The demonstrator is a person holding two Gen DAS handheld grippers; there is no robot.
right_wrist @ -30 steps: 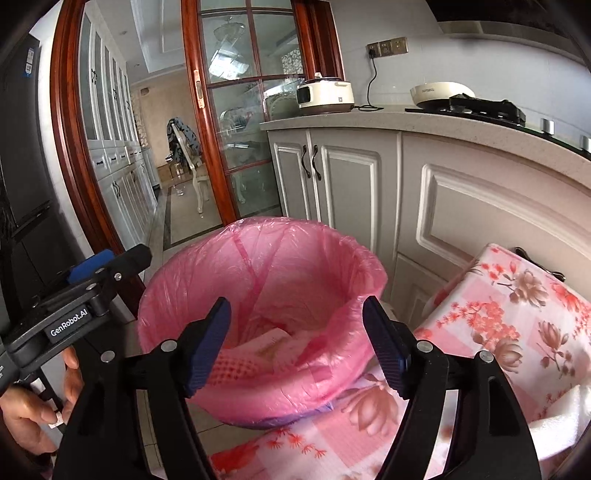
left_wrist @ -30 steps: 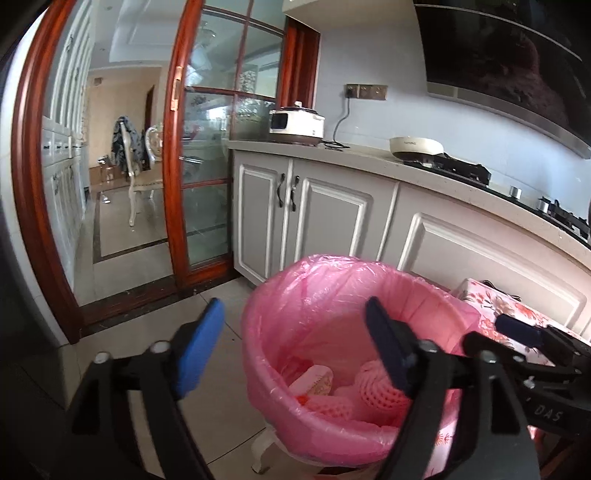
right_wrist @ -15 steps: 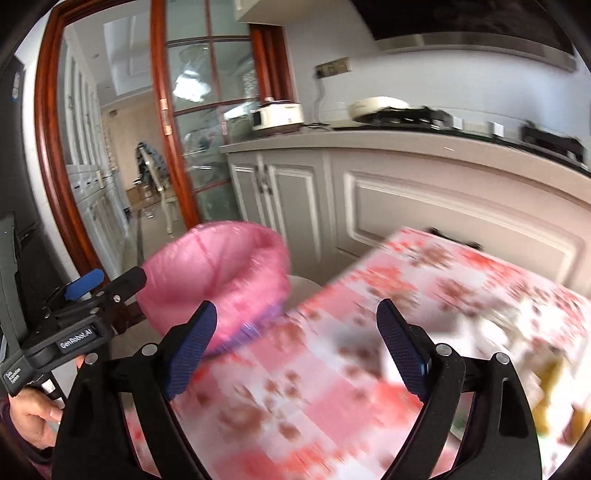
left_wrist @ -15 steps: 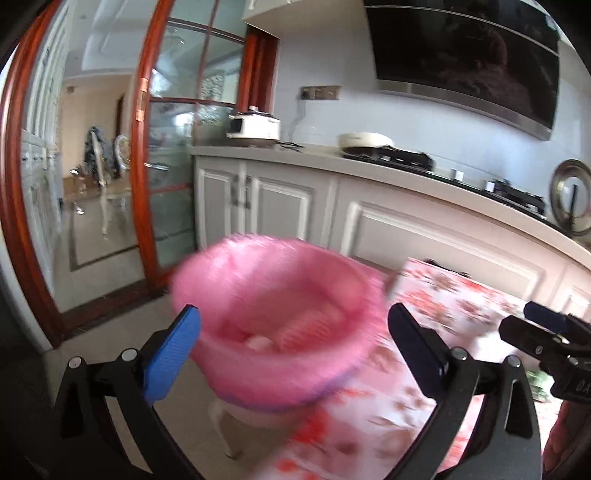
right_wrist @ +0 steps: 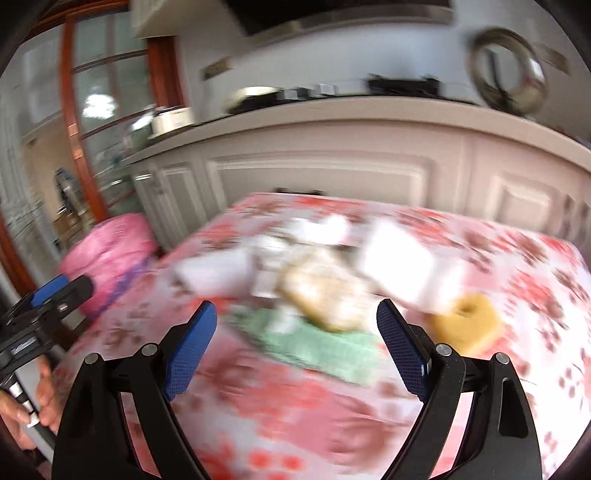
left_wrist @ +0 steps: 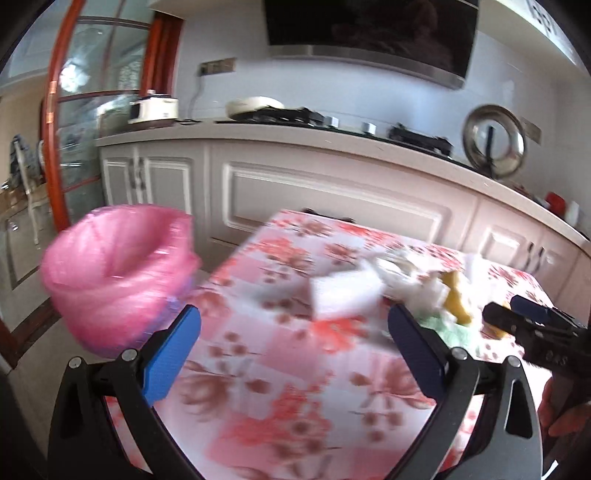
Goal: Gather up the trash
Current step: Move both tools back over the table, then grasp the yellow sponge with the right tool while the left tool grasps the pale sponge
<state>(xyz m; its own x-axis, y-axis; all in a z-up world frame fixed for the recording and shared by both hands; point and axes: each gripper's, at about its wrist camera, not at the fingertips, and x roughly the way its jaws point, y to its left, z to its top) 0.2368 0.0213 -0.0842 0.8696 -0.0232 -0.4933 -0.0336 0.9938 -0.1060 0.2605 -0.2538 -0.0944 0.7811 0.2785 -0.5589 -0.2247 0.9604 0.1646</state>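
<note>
The thin pink plastic bin bag (left_wrist: 118, 266) looks shiny and crinkly. The round silver metal lid (left_wrist: 494, 140) gleams; the flowery pink tablecloth (left_wrist: 280, 387) looks smooth

A home kitchen: white panelled base cabinets (left_wrist: 332, 199) run under a pale stone countertop (left_wrist: 295, 136) carrying a white rice cooker (left_wrist: 153, 109) and a black gas hob (left_wrist: 288, 112), a dark range hood (left_wrist: 369, 29) above, a floral-clothed table (left_wrist: 295, 369) in front.

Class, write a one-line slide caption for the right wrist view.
Open right hand-held gripper faces blurred trash pile on floral tablecloth; pink-lined bin at left.
</note>
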